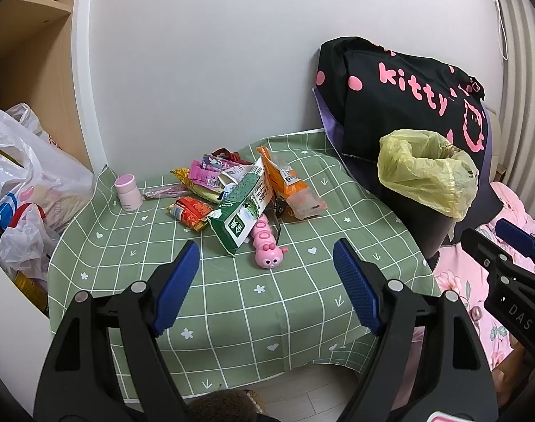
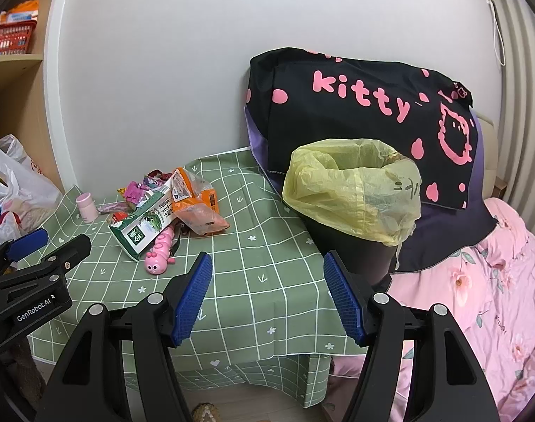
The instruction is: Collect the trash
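Trash bin (image 2: 352,207) with its yellow liner stands at the table's (image 1: 232,316) right edge; wrappers (image 1: 211,176), perhaps snack packets, and a milk carton (image 1: 237,211) lie mid-table. Your left gripper (image 1: 267,281) and right gripper (image 2: 265,295) both gape wide, empty.

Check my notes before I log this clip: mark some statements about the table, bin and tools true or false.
1. Both tools, left tool and right tool, are open and hold nothing. True.
2. The black bin with the yellow plastic liner stands at the table's left edge. False: it is at the right edge, beside the bed.
3. The green-and-white milk carton lies on its side among the wrappers. True.
4. The pink caterpillar toy is inside the bin. False: it lies on the green checked tablecloth.
5. The small pink jar stands upright. True.
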{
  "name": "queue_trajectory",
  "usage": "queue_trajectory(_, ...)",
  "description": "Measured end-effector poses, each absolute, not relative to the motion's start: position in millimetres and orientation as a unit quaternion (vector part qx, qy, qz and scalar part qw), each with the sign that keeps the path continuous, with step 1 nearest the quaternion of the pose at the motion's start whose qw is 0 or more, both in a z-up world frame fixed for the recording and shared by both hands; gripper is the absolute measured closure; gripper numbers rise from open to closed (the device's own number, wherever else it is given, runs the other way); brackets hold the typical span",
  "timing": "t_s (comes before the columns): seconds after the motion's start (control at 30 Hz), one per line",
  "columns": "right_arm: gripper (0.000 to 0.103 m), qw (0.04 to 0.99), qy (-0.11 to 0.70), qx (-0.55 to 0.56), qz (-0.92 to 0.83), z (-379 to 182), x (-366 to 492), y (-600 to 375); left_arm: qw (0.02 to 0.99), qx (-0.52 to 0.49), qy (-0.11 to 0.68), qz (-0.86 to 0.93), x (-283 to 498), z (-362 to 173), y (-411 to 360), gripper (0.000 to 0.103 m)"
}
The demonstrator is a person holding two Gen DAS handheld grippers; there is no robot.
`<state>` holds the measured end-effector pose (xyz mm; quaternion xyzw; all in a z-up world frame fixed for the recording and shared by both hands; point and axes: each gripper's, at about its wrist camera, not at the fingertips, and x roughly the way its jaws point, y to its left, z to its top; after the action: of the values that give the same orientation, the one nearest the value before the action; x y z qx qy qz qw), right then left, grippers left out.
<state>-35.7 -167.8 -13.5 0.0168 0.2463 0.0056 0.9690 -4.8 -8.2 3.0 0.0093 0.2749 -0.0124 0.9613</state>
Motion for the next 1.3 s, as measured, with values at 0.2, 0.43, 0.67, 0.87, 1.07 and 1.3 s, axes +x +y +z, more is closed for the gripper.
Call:
queue_trajectory(0.2, 0.041, 0.969, 0.246, 0.017, 0.006, -14.1, -35.8, -168.3, 0.961, 0.009, 0.275, -0.012, -5.2, 2.6, -8.5, 0.028)
queue_trajectory(0.43, 0.041, 0.969, 0.247, 0.017, 0.004, -14.3, -35.9, -168.5, 0.961, 0.009, 0.275, -0.012, -5.3, 2.6, -8.6, 0.028)
queue_trajectory(0.67, 0.041, 0.969, 0.247, 0.017, 0.005, -15.0, -36.2, -168.9, 0.961, 0.009, 0.275, -0.012, -5.1, 2.8, -8.7, 0.028)
queue_trajectory(0.87, 0.041, 0.969, 0.247, 0.016, 0.004, -14.4, -36.1, -168.9, 0.961, 0.008, 0.274, -0.012, -5.2, 2.7, -8.8, 0.028)
queue_trajectory(1.07, 0.041, 0.969, 0.247, 0.014, 0.004, -15.3, -35.1, -168.5, 0.962, 0.007, 0.272, -0.011, -4.5, 3.5, -7.9, 0.028)
queue_trajectory(1.3, 0.041, 0.965, 0.259, -0.019, 0.025, -20.1, -14.3, -154.7, 0.958, -0.024, 0.287, 0.013, 17.9, -2.5, 26.2, 0.028)
